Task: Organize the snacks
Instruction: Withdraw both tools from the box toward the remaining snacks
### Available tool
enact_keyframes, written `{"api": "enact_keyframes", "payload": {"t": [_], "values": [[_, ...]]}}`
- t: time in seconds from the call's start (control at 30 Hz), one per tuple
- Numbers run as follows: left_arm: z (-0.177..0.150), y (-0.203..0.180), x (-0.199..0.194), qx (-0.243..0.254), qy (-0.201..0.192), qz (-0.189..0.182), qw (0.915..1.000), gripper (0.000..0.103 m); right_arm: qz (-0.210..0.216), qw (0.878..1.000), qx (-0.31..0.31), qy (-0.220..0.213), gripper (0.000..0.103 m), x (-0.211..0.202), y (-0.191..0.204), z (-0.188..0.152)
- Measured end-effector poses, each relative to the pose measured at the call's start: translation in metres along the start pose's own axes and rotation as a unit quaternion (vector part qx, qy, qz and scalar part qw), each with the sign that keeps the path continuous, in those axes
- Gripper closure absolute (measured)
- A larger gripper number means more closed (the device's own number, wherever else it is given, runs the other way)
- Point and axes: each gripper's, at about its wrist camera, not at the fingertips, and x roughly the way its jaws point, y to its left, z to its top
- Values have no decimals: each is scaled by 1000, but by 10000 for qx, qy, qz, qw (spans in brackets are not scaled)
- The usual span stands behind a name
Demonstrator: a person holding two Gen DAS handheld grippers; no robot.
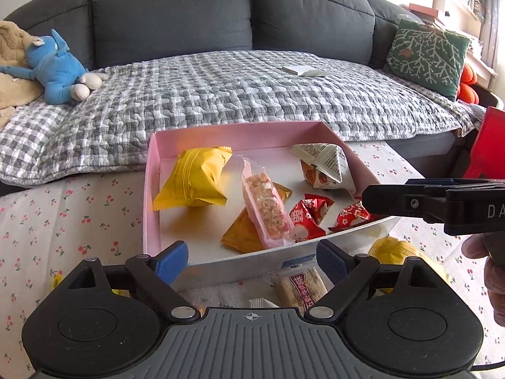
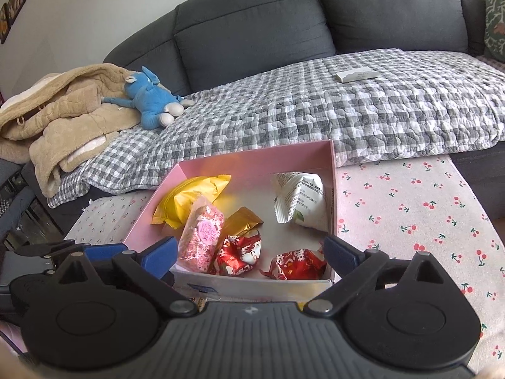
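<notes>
Cherry-print tablecloth (image 2: 410,208) | pink box (image 2: 252,161) holds snacks | left gripper (image 1: 251,260), right gripper (image 2: 249,257) jaws spread, empty

"DA" on right claw (image 1: 372,202); snack wrappers' print unreadable.

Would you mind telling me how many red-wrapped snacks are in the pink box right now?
2. One red snack lies beside the pink bar at the near wall of the pink box; the other red snack sits in the near right corner. None seems hidden.
</notes>
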Motion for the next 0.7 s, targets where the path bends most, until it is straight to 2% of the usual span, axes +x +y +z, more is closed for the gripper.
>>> {"api": "enact_keyframes", "payload": {"t": [0.27,0.47,0.7], "values": [[-20,8,-34,30,-71,-140,9999,6,-99,9985,-526,149,0,-23,31,-16],[-39,18,-56,22,-212,83,9997,2,-119,9970,-745,147,0,-32,47,-27],[-61,28,-66,29,-66,232,9997,2,-120,9957,-921,44,0,-39,46,-49]]}}
